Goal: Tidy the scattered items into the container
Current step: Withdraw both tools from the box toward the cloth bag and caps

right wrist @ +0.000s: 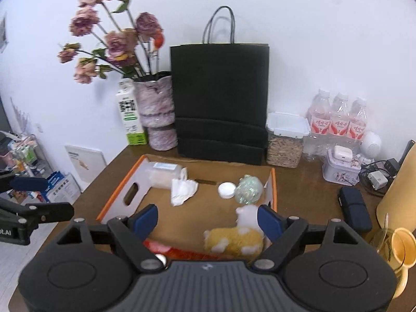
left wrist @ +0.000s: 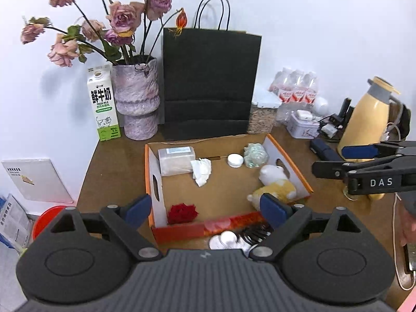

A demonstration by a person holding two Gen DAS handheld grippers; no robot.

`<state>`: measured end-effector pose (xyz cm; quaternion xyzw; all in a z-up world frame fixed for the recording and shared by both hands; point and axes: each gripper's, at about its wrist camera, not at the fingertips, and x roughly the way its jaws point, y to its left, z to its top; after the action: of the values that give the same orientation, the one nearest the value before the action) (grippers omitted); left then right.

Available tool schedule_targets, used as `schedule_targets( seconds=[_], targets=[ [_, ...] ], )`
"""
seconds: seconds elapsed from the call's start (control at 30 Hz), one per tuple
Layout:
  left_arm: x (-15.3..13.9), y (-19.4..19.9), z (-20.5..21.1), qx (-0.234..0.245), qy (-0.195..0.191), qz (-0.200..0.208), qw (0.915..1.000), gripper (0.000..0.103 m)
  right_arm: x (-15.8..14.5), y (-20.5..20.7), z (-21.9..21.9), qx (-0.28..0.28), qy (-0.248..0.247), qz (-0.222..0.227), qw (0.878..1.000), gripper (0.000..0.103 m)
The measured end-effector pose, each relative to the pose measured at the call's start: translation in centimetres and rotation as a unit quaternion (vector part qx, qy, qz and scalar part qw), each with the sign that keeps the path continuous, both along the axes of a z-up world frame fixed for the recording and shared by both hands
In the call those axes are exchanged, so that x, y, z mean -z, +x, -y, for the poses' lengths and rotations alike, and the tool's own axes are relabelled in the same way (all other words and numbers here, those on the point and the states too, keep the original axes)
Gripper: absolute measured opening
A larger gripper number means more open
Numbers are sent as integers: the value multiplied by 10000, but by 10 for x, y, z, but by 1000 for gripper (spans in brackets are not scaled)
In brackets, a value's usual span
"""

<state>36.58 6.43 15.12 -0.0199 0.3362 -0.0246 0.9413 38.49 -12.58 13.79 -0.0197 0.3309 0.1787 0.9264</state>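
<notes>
- Left wrist view: left gripper (left wrist: 206, 209), jaws spread wide and empty, above the cardboard box's (left wrist: 288, 160) near wall.
- Right gripper (right wrist: 207, 221), jaws spread, empty, over the box's near right corner.
- Inside box: plush toy (left wrist: 275, 184) at right wall, red flower (left wrist: 182, 212) near left corner, tissue (left wrist: 201, 171), white lid (left wrist: 235, 160).
- Outside, against the near wall: white pads (left wrist: 226, 239).
</notes>
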Motion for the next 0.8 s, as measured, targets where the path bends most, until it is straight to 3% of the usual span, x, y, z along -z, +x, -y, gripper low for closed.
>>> schedule_targets(
  seconds=[0.17, 0.33, 0.43, 0.57, 0.8],
  targets=[
    [35, -54, 15, 71, -70, 347, 9993, 94, 18, -52, 7, -95, 293, 222, 9993, 87],
    [82, -113, 21, 33, -701, 400, 9967, 96, 60, -113, 21, 193, 594, 439, 9971, 88],
    [103, -141, 28, -167, -559, 440, 9973, 96, 90, -144, 26, 304, 621, 562, 9960, 89],
    [117, -168, 37, -677, -216, 517, 9961, 96, 118, -174, 25, 608, 144, 716, 9955, 89],
    [124, -210, 48, -698, 287, 730, 9945, 99, 128, -234, 33, 434, 118, 846, 9954, 89]
  ],
)
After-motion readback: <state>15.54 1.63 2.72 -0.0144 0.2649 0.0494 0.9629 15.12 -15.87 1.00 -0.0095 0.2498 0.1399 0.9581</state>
